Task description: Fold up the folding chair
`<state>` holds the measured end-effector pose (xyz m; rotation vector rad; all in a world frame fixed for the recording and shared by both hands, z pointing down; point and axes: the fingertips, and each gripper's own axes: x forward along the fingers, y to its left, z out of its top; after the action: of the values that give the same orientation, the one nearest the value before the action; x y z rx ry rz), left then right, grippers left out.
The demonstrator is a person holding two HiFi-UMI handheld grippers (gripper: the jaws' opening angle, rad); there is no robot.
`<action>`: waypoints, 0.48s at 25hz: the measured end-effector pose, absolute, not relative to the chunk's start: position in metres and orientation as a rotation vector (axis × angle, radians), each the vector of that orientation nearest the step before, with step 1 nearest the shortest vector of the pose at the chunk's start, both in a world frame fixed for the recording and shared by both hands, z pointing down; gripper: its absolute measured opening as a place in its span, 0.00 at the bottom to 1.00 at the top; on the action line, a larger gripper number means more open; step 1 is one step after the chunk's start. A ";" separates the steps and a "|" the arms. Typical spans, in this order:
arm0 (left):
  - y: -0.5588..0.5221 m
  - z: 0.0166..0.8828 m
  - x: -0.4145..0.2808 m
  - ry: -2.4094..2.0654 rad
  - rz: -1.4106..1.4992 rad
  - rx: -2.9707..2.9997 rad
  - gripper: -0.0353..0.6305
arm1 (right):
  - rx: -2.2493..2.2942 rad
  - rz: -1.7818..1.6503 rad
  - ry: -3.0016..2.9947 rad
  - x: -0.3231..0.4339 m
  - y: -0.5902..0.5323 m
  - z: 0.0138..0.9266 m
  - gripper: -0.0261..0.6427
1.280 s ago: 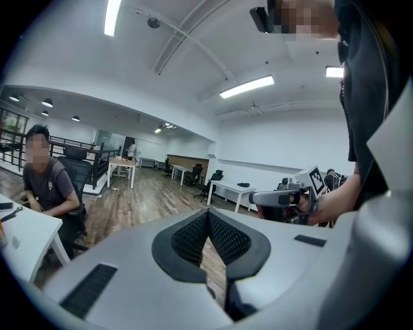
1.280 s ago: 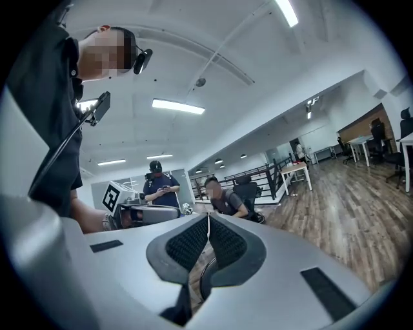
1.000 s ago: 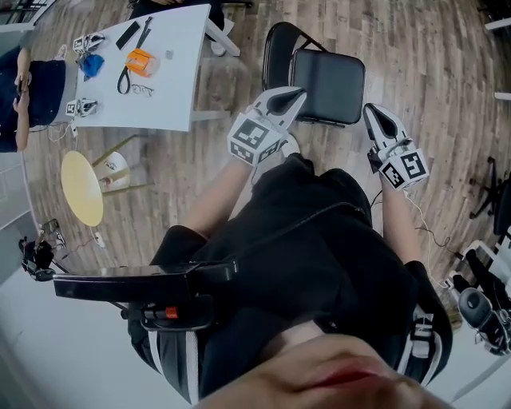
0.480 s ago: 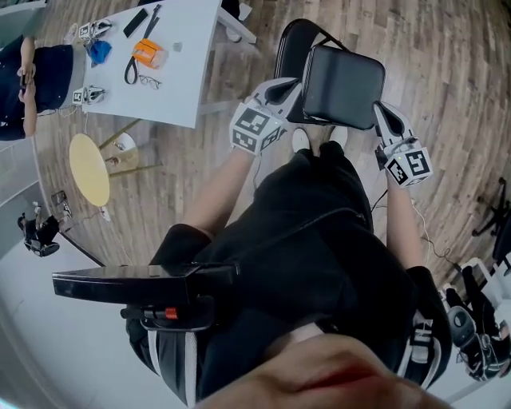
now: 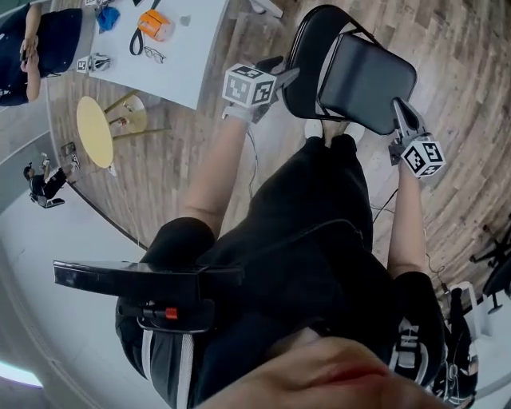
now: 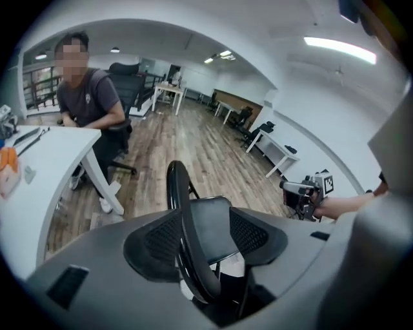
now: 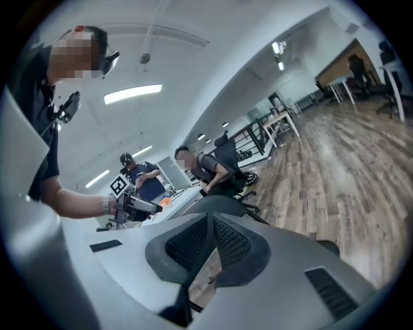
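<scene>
The black folding chair (image 5: pixel 367 80) stands open on the wood floor in front of my legs, its back rim (image 5: pixel 307 56) to the left of the seat. My left gripper (image 5: pixel 281 77) has just been opening. In the left gripper view its jaws (image 6: pixel 201 235) stand wide with the curved black back rim (image 6: pixel 184 213) between them, and the pads do not press on it. My right gripper (image 5: pixel 398 108) is shut, its tips at the seat's near right corner. In the right gripper view the jaws (image 7: pixel 210 222) meet with nothing between them.
A white table (image 5: pixel 184 56) at upper left carries an orange object (image 5: pixel 153 24) and small tools. A person (image 5: pixel 40 40) sits at its far end. A round yellow stool (image 5: pixel 96 132) stands beside the table. Dark equipment (image 5: pixel 459 351) lies at lower right.
Both grippers have sunk and reached forward to the chair. The left jaws went from shut to wide open around the back rim. The right gripper stays shut at the seat's corner.
</scene>
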<state>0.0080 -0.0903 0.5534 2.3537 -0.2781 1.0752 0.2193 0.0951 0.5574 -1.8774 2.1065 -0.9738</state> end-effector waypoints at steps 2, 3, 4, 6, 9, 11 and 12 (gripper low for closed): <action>-0.099 0.578 0.007 -0.287 1.100 2.268 0.39 | -1.862 -1.053 2.042 0.231 0.099 0.595 0.06; -0.103 0.588 0.008 -0.283 1.111 2.234 0.40 | -1.871 -1.084 2.021 0.235 0.102 0.614 0.06; -0.106 0.597 0.010 -0.280 1.128 2.208 0.40 | -1.881 -1.113 2.000 0.239 0.107 0.633 0.06; -0.110 0.614 0.011 -0.282 1.166 2.165 0.40 | -1.884 -1.174 1.961 0.242 0.120 0.666 0.06; -0.118 0.638 0.019 -0.285 1.199 2.131 0.40 | -1.886 -1.230 1.938 0.252 0.133 0.709 0.06; -0.122 0.652 0.026 -0.283 1.224 2.112 0.40 | -1.903 -1.257 1.917 0.261 0.143 0.735 0.06; -0.123 0.657 0.027 -0.290 1.238 2.101 0.40 | -1.909 -1.270 1.897 0.266 0.148 0.748 0.06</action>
<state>0.0265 -0.1232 0.6567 2.1006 -0.2905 1.2380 0.2659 0.1483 0.7484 -1.9088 1.8969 -1.2701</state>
